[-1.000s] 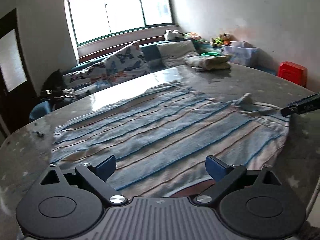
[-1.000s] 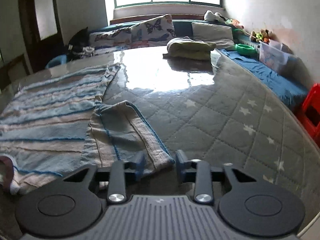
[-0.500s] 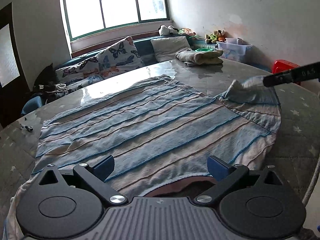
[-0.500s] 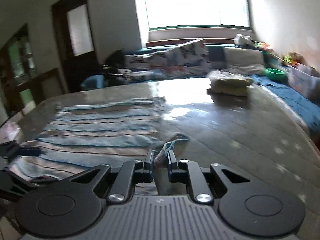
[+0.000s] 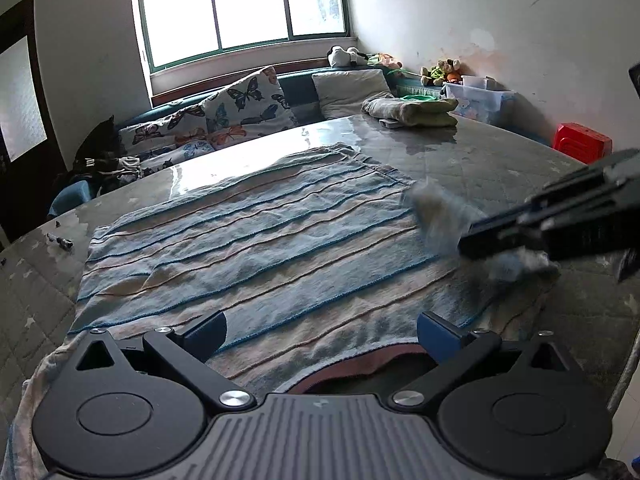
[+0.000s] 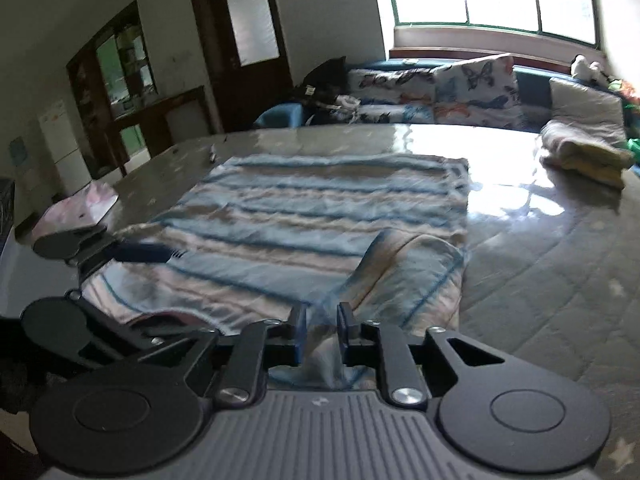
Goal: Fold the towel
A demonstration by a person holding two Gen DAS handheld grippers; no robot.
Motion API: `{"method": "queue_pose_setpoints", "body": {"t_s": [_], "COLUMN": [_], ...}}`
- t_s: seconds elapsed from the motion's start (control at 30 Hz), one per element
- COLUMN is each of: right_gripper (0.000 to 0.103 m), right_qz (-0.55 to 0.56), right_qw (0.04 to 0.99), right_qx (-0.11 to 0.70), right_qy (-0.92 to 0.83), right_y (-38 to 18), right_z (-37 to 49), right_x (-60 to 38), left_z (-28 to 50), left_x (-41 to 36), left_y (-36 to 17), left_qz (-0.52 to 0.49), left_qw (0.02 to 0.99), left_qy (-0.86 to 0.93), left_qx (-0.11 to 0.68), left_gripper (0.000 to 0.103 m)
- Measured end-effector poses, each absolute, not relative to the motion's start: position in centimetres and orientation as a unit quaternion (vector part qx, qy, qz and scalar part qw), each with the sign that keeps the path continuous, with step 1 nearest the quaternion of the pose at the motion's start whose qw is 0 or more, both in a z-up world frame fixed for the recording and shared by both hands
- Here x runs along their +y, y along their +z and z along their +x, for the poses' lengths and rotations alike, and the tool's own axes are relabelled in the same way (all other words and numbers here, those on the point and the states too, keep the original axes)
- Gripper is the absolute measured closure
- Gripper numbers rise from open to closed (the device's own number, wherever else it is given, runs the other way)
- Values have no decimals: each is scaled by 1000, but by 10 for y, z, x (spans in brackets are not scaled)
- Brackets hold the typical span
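Note:
A blue and beige striped towel point(image 5: 260, 248) point(image 6: 320, 208) lies spread on the grey quilted table point(image 5: 480, 160). My right gripper point(image 6: 322, 328) has the towel's lifted right corner between its pads, which press on the cloth while the jaws are opening slightly. That corner is folded over onto the towel. From the left wrist view, the right gripper point(image 5: 464, 240) reaches in from the right, blurred, with the cloth at its tip. My left gripper point(image 5: 322, 334) stands wide open over the towel's near edge with nothing between its fingers point(image 6: 140, 252).
A folded cloth point(image 5: 412, 112) point(image 6: 580, 152) sits at the table's far side. Small dark bits point(image 5: 60, 242) lie at the far left. Beyond the table are a red stool point(image 5: 582, 142), a plastic box point(image 5: 476, 100) and butterfly cushions point(image 5: 240, 108).
My right gripper closed on the towel's right corner, lifted it and carried it leftward over the towel. The left gripper stayed open in place.

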State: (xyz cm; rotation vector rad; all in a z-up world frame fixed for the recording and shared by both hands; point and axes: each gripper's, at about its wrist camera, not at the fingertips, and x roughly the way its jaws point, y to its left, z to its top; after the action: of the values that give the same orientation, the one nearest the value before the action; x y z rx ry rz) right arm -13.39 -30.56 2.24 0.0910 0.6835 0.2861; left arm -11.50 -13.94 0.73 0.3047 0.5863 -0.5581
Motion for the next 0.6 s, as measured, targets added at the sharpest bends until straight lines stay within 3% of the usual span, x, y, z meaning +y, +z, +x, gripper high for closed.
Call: {"method": "queue_pose_setpoints", "body": {"t_s": [0.13,0.6], "right_gripper": [71,71], "right_qz": [37,6], "right_qw": [930,928], "right_qx": [335,364], "right_qy": [144,81], "right_y": [24,2], "right_z": [-132,-50], "right_x": [-307,-342], "left_z": [-112,-104], "left_x": [-140,-143], "left_y": [6,4], "left_qz": [148,147], "left_qw": [907,906], "left_qy": [-267,-256], "left_qx": [289,303], "left_gripper": [0,0]}}
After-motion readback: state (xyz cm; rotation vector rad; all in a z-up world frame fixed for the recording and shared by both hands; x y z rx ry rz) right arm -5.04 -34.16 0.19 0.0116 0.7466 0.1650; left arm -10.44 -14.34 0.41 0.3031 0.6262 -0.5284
